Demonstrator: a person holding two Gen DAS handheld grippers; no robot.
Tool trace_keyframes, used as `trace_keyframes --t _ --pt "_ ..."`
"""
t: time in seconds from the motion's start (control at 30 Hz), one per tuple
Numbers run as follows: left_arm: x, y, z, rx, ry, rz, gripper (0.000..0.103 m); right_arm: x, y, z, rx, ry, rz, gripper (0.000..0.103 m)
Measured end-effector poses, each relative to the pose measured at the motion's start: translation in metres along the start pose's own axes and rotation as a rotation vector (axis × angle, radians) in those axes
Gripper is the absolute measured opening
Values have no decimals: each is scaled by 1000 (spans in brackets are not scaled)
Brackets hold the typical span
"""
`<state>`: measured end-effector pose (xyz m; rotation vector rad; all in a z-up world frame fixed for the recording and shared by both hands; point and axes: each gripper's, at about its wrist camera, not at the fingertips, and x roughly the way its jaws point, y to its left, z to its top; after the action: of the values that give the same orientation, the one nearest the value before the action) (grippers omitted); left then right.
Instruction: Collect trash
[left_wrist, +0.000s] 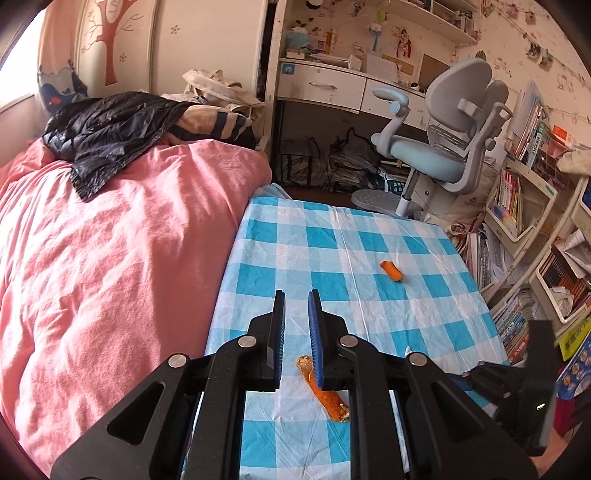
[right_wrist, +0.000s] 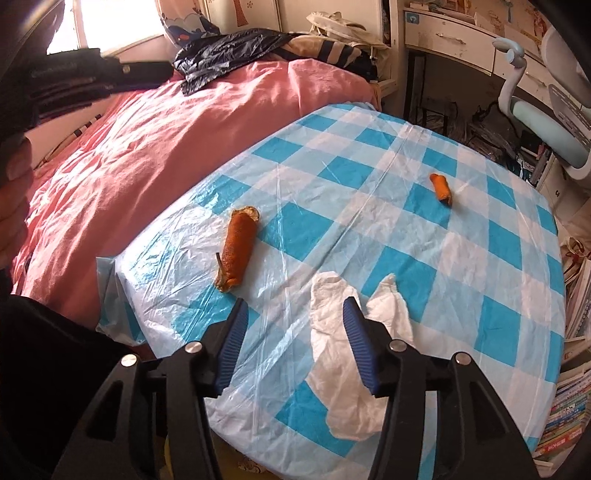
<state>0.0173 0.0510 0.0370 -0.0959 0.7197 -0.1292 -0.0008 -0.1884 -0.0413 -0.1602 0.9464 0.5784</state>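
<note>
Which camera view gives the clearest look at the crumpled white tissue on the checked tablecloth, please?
The right wrist view: the crumpled white tissue lies spread below the right gripper, one finger overlapping it. The left wrist view shows none of it.

I saw a thin, glossy plastic sheet (right_wrist: 369, 192) in blue and white checks over the worktop, creased and catching the light. The tissue (right_wrist: 332, 369) looked like soft, crumpled white paper. Both peels (right_wrist: 238, 247) (right_wrist: 441, 189) had a rough, matt orange skin. The fingers (right_wrist: 352, 321) carried ribbed blue pads on matt black plastic with bright metal rivets. The bed cover (left_wrist: 110, 258) was wrinkled pink cloth; the dark jacket (left_wrist: 110, 133) shone.
</note>
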Motion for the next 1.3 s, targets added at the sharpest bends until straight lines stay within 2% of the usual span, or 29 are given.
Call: trace_keyframes --t 0.07,0.13,0.27,0.3,0.33,0.4,0.5,0.57,0.67,0.73,0.8,0.87,0.9,0.93,1.0,1.03,1.1,1.3 --pt "4 1 -2 3 13 0 12 7 6 3 -21 18 -32 53" --pt "15 3 -6 -4 63 -4 12 8 7 4 -24 15 -65 55" --pt "49 -2 -20 -15 212 -8 13 15 -4 -6 -26 86 -176 56" --pt "55 -7 -24 5 237 -1 20 15 -11 -10 -21 102 -197 58" --pt "61 -13 -28 30 263 10 33 15 -18 -13 -5 116 -209 58" --pt "72 -21 -39 59 304 41 48 15 -33 -18 38 139 -210 58" --pt "95 -25 -55 63 397 58 51 15 -47 -22 93 146 -165 58" --pt "110 -25 -65 50 450 70 57 15 -48 -22 94 149 -149 58" --pt "131 -27 -77 27 497 105 63 15 -43 -23 83 149 -114 48" --pt "134 -32 -80 38 473 122 70 14 -37 -23 57 148 -92 32" --pt "137 -40 -84 81 454 151 73 15 -33 -22 37 149 -74 23" --pt "135 -42 -85 80 431 145 72 14 -30 -23 17 149 -75 19" --pt "134 -42 -84 82 422 134 64 13 -29 -23 11 148 -73 18" --pt "132 -43 -83 90 405 115 45 12 -29 -23 8 146 -72 17" --pt "130 -44 -79 84 396 58 22 10 -29 -22 5 138 -73 17" --pt "130 -42 -78 61 395 18 18 8 -29 -22 5 128 -72 17" --pt "126 -42 -75 44 378 -21 15 3 -31 -20 9 110 -69 17" --pt "84 -38 -57 0 240 -106 14 -13 -28 -19 4 61 -45 17"
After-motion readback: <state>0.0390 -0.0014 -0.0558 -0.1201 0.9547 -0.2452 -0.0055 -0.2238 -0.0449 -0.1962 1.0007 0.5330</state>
